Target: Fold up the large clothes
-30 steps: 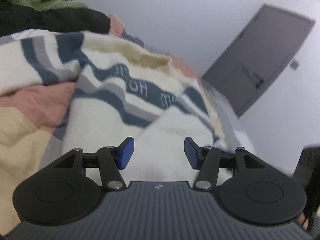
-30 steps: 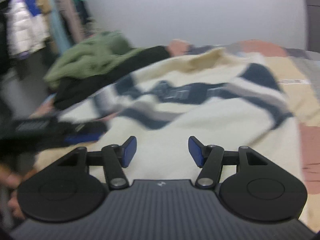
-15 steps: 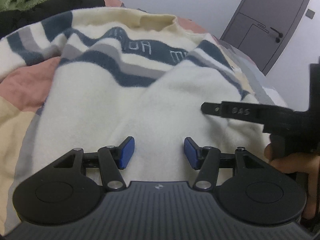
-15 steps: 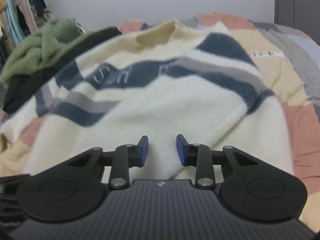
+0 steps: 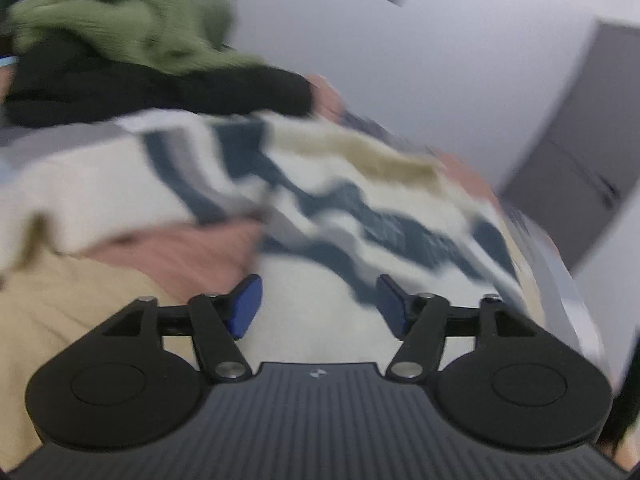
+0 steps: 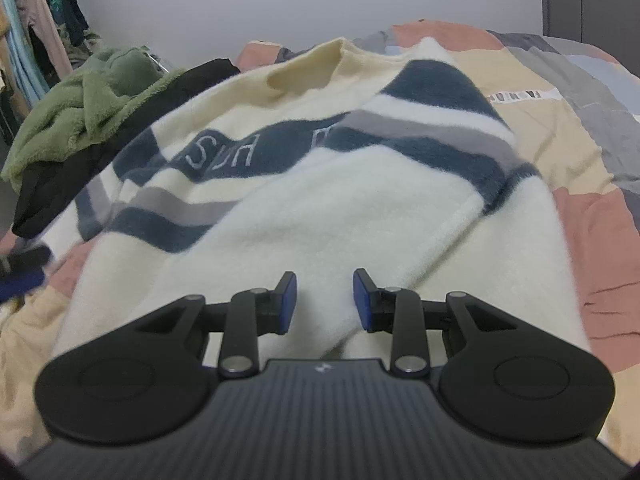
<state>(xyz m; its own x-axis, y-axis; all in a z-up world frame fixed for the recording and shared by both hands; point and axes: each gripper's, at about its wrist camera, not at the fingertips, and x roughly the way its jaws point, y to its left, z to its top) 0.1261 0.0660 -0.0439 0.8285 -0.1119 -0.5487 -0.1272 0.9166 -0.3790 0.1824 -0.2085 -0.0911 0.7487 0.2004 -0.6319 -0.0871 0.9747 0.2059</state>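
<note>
Sweater (image 6: 320, 208) reads "SUH" (navy stripe (image 6: 256, 148)).

Both views are taken close above the bed (image 6: 540, 128), angled downward along each hand-held gripper. The striped sweater (image 6: 320, 200) (image 5: 360, 216) fills both frames; the green garment (image 6: 88, 100) (image 5: 132, 20) is shared at upper left.
</note>
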